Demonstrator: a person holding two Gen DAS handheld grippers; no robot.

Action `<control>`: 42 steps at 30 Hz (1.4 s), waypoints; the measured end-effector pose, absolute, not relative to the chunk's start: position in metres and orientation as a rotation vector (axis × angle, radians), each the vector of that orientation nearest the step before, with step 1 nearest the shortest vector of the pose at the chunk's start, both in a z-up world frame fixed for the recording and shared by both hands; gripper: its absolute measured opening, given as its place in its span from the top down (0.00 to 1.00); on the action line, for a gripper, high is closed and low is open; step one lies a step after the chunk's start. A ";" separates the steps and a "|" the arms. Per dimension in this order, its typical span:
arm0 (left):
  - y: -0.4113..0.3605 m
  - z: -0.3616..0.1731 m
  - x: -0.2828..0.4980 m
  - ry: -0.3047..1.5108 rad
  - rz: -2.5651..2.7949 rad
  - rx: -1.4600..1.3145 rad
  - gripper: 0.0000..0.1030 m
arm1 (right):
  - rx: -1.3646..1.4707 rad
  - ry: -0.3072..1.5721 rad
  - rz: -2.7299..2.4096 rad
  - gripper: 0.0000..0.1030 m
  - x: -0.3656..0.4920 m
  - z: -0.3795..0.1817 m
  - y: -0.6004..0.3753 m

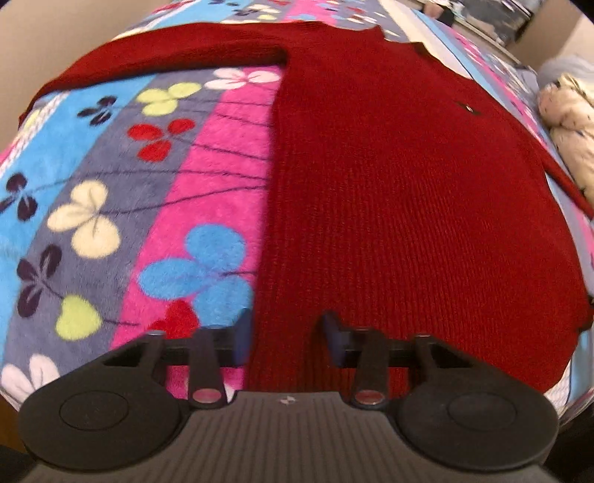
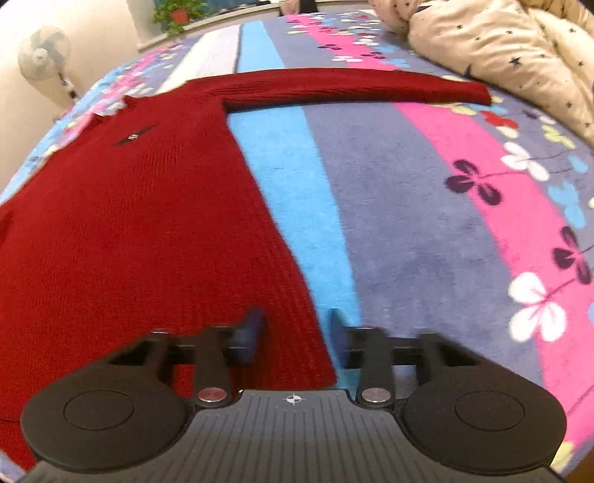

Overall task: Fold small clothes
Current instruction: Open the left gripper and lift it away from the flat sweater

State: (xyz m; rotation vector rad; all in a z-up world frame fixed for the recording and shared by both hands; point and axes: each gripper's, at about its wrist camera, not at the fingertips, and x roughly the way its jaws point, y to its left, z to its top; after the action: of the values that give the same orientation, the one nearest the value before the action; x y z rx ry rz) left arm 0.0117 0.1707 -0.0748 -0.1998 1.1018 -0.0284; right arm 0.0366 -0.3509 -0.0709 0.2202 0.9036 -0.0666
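Note:
A small dark red knit sweater (image 1: 408, 178) lies flat on a flowered fleece blanket (image 1: 122, 185), sleeves spread out to the sides. My left gripper (image 1: 286, 334) is open, its fingers astride the sweater's left hem corner. In the right wrist view the sweater (image 2: 141, 230) fills the left half, one sleeve (image 2: 352, 87) stretched right across the blanket (image 2: 427, 223). My right gripper (image 2: 297, 334) is open, its fingers astride the sweater's right hem corner. Whether the fingers touch the cloth I cannot tell.
A beige star-print duvet (image 2: 501, 48) is bunched at the far right of the bed, also in the left wrist view (image 1: 568, 122). A white fan (image 2: 42, 54) and a potted plant (image 2: 178, 13) stand by the wall beyond the bed.

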 end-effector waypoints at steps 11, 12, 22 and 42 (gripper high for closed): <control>0.178 -0.048 0.002 1.013 0.007 -0.134 0.90 | 0.271 0.943 -0.014 0.92 0.017 -0.052 -0.367; 0.177 -0.054 0.007 1.041 0.016 -0.122 0.88 | 0.255 0.978 -0.035 0.92 0.022 -0.058 -0.365; 0.128 -0.036 0.006 0.848 -0.060 0.080 0.61 | 0.152 0.804 -0.022 0.51 0.028 -0.037 -0.339; 0.094 -0.044 0.042 0.826 -0.061 0.085 0.50 | 0.060 0.876 -0.079 0.51 0.054 -0.054 -0.332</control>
State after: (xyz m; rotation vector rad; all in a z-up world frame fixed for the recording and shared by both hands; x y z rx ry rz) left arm 0.0424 0.0936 -0.0443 0.0855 0.8257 -0.0611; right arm 0.0543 -0.3317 -0.0545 0.0598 0.8757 -0.0788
